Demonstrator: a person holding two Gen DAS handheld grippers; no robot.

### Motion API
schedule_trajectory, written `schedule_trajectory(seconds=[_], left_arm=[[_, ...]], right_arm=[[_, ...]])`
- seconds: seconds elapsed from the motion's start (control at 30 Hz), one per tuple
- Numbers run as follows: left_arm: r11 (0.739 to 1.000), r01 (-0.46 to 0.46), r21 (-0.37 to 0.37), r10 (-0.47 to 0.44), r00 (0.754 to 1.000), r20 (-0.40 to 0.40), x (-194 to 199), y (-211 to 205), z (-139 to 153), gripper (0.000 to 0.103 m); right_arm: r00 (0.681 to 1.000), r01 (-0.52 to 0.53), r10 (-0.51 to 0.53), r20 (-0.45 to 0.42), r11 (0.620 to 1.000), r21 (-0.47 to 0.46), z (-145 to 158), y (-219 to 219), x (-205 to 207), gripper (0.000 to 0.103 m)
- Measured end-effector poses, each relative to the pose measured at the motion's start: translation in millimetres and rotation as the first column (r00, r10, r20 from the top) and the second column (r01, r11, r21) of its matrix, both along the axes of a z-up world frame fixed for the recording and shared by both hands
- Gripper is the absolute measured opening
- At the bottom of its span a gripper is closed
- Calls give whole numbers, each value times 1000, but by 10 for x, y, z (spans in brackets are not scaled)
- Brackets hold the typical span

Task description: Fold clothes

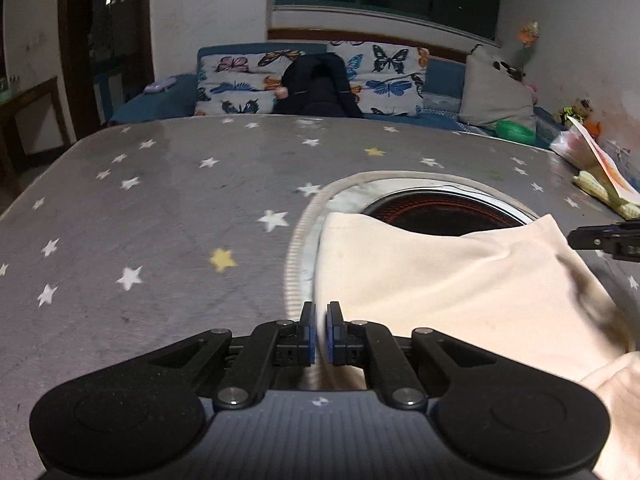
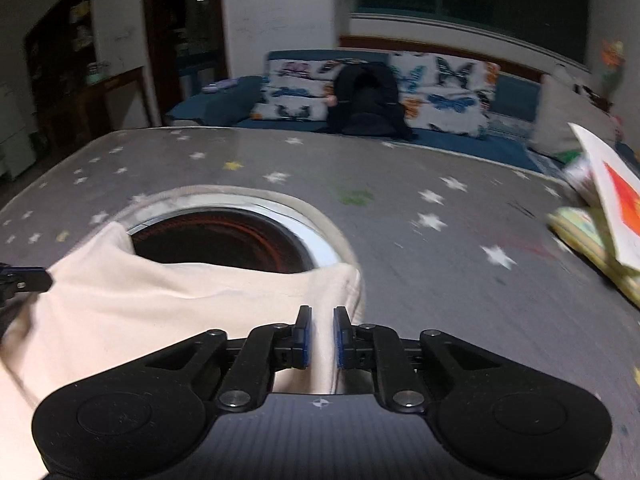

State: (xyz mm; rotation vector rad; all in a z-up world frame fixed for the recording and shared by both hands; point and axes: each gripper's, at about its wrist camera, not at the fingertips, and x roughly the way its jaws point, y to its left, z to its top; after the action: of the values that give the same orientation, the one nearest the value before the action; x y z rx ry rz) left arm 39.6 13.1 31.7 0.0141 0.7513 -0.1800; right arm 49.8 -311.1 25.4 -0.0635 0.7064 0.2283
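A cream garment (image 1: pixel 452 280) hangs stretched between my two grippers, above a grey star-print table cover (image 1: pixel 160 220). My left gripper (image 1: pixel 321 334) is shut on the garment's left edge. My right gripper (image 2: pixel 321 336) is shut on the garment's (image 2: pixel 180 308) right edge. The right gripper's tip shows in the left wrist view (image 1: pixel 608 240), and the left gripper's tip shows in the right wrist view (image 2: pixel 24 280). The cloth sags between them and hides the near part of the table.
A round opening with a dark, red-ringed heater (image 1: pixel 436 212) sits in the table under the garment. Books and a paper (image 2: pixel 600 216) lie at the table's right edge. A sofa with butterfly cushions (image 1: pixel 312 80) and a black bag (image 1: pixel 320 88) stands behind.
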Motion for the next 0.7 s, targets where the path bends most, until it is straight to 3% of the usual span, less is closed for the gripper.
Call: schedule_trajectory(seconds=[0.13, 0.23, 0.33, 0.43, 0.5, 0.6, 0.7], left_arm=[[999, 49, -21, -49, 998, 33, -215, 18, 119, 10], [980, 191, -59, -186, 979, 79, -576, -154, 263, 19], [941, 331, -73, -321, 940, 117, -924, -372, 353, 27], [883, 463, -74, -452, 882, 130, -1290, -670, 373, 27], [864, 497, -79, -487, 865, 120, -1392, -816, 346, 27], [863, 493, -110, -481, 869, 116, -1434, -907, 317, 27], [861, 488, -140, -476, 872, 112, -1475, -999, 287, 36]], right_arm=[[998, -57, 57, 16, 998, 10, 150, 60, -168, 26], [996, -92, 92, 14, 995, 25, 240, 39, -408, 31], [993, -114, 114, 22, 993, 30, 306, 27, -659, 40], [991, -130, 129, 35, 991, 36, 348, 27, -873, 44], [990, -135, 134, 41, 990, 30, 349, 38, -1004, 47], [991, -131, 130, 38, 991, 24, 297, 43, -1169, 47], [992, -122, 121, 23, 991, 51, 213, 8, -1338, 48]])
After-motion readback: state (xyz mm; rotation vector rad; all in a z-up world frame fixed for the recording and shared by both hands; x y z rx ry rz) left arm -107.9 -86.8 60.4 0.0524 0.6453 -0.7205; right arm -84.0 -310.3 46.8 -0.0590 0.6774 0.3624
